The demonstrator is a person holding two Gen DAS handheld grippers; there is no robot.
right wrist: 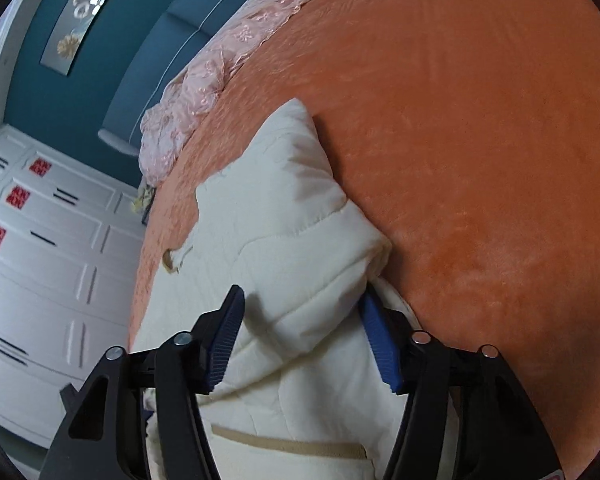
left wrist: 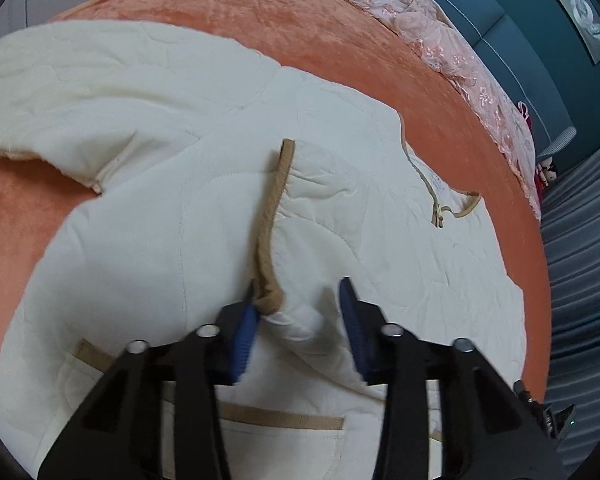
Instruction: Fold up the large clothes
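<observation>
A cream quilted jacket [left wrist: 204, 184] with tan trim [left wrist: 274, 208] lies spread on an orange bed cover [left wrist: 284, 28]. My left gripper [left wrist: 300, 300] is open over the jacket's front; a raised fold of cream fabric with the tan trim end sits between its blue pads [left wrist: 244, 336]. In the right wrist view the same jacket [right wrist: 284, 208] lies folded, a sleeve running away from me. My right gripper [right wrist: 304, 308] is open, its blue pads [right wrist: 380, 344] either side of a bunched part of the sleeve.
A pink lace garment [left wrist: 432, 36] lies along the far edge of the bed, also in the right wrist view [right wrist: 220, 72]. A teal headboard [right wrist: 148, 80] and white cupboards [right wrist: 44, 248] stand beyond. A grey striped surface [left wrist: 584, 264] lies at the right.
</observation>
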